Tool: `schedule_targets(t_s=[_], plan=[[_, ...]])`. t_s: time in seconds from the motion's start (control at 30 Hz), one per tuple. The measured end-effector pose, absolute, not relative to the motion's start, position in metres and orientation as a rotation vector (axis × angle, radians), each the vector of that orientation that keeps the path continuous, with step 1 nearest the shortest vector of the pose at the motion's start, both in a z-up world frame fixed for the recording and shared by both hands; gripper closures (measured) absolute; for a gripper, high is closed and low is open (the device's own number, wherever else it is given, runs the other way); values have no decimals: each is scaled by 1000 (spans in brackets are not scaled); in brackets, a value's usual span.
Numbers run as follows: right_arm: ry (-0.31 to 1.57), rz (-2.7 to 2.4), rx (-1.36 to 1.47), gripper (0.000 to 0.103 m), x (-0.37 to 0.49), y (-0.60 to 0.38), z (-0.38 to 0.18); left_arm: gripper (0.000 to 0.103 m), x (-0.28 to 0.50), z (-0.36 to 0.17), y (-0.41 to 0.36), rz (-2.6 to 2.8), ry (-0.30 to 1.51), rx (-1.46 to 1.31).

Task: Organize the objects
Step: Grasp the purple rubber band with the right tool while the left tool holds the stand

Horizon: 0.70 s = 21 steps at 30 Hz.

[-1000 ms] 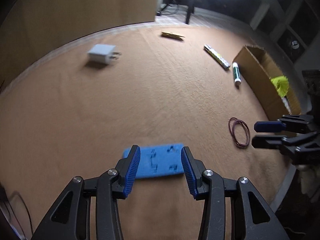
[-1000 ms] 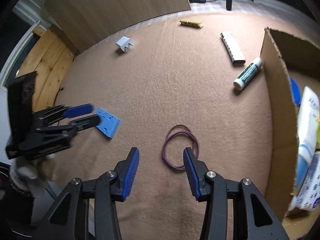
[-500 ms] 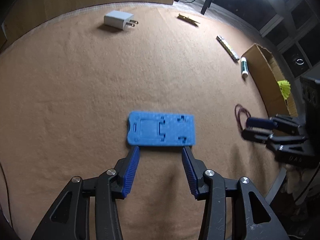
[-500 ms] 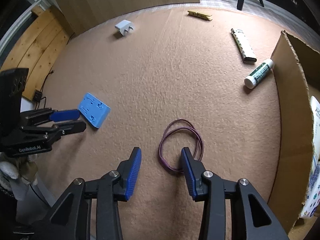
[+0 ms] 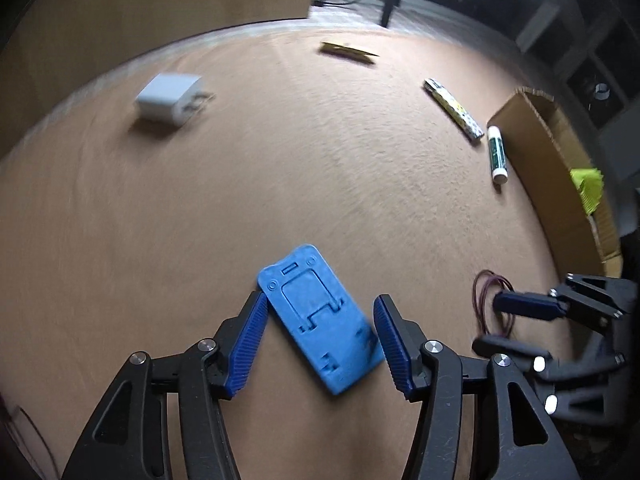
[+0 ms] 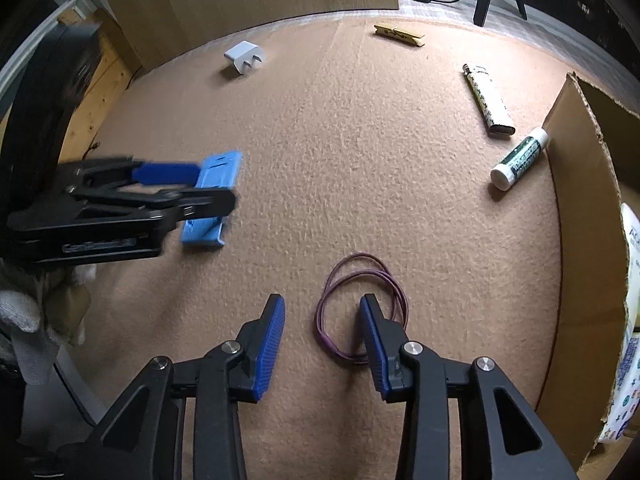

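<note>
Left gripper [image 5: 320, 344], jaws opening astride the blue stand [image 5: 320, 320] flat on the mat [image 5: 320, 160]; right gripper [image 6: 322, 344], unclenched, straddling one side of the band [image 6: 360, 304], both poised for transfer to box [image 6: 580, 208].

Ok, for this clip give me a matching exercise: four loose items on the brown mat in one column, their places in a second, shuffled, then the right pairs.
Column one:
1. blue plastic plate
2. purple rubber band
3. glue stick
4. white charger plug

Column two:
A. resting against the cardboard box wall
B. at the far side of the mat, near the wooden board
C. between the left gripper fingers
D. one strand between the right gripper fingers

Pairs: 1-C, 2-D, 3-A, 4-B
</note>
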State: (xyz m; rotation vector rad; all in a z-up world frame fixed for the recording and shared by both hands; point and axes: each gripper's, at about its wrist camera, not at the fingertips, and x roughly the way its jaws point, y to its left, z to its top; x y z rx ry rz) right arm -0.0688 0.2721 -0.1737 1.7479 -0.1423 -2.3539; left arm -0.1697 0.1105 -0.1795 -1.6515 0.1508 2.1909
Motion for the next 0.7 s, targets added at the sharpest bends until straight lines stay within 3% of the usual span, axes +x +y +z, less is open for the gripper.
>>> schedule_targets(t_s=[0.13, 0.27, 0.33, 0.43, 0.5, 0.7], plan=[[-12, -2375, 1759, 70, -66, 265, -173, 45, -170, -181, 136, 2218, 334, -1630], [172, -2385, 1755, 74, -63, 252, -175, 54, -165, -178, 136, 2219, 366, -1613], [230, -2374, 1744, 78, -62, 247, -174, 57, -163, -176, 132, 2218, 367, -1611], [289, -2344, 1742, 93, -62, 240, -174, 63, -159, -176, 127, 2218, 360, -1614], [277, -2336, 1747, 100, -61, 243, -174, 64, -155, -177, 118, 2216, 330, -1621], [43, -2359, 1739, 100, -62, 263, -165, 64, -143, -175, 90, 2197, 166, -1654]])
